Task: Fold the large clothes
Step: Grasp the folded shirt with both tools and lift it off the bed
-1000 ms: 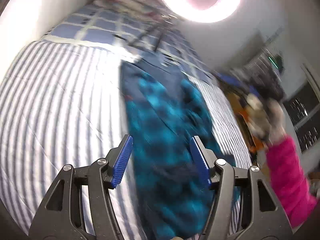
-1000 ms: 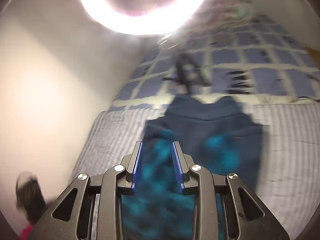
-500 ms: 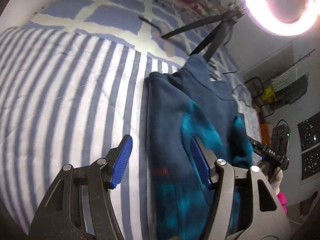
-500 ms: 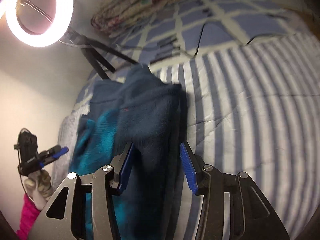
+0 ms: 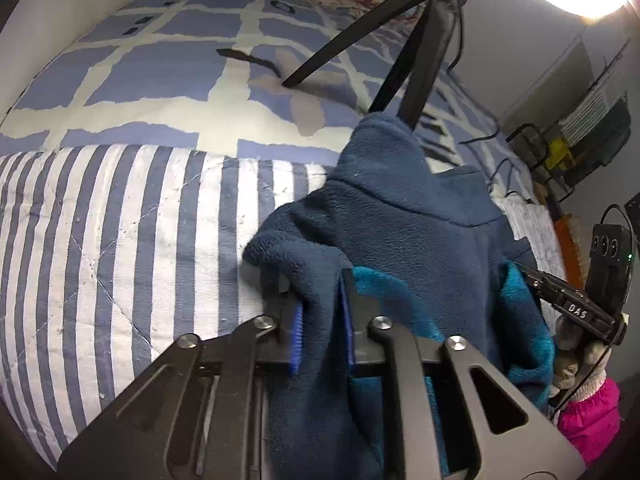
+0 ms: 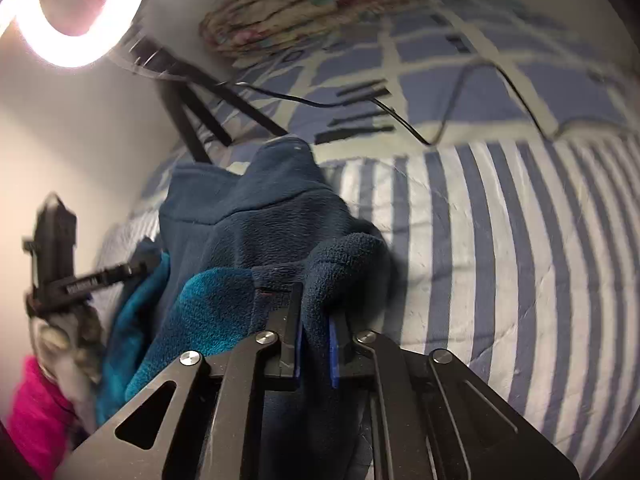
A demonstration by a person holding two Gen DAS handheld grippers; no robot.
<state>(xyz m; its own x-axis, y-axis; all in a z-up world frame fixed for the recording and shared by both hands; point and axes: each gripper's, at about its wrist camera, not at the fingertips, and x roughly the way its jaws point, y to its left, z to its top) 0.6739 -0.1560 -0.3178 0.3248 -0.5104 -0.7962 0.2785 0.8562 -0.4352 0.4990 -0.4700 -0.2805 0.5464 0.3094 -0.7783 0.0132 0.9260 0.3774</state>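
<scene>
A dark navy fleece garment (image 5: 420, 232) with teal patches lies bunched on the striped bedspread (image 5: 120, 240), collar toward the far end. My left gripper (image 5: 320, 308) has a raised fold of the garment's left edge between its blue pads; the jaws are closing and press on the cloth. In the right wrist view the same garment (image 6: 248, 220) shows its right edge pinched in my right gripper (image 6: 314, 320), whose jaws are also closing on the fleece. Both grippers point steeply down at the bed.
A ring light (image 6: 72, 12) on a black tripod (image 5: 420, 60) stands just behind the collar. A thin cable (image 6: 400, 116) crosses the blue checked blanket (image 5: 160, 72). A folded quilt (image 6: 312, 12) lies at the far end. A gloved hand (image 5: 580, 360) with a pink sleeve holds the other gripper.
Both grippers dropped toward the bed and came in on the garment's side edges. Their jaws, wide apart before, have closed onto folds of fleece.
</scene>
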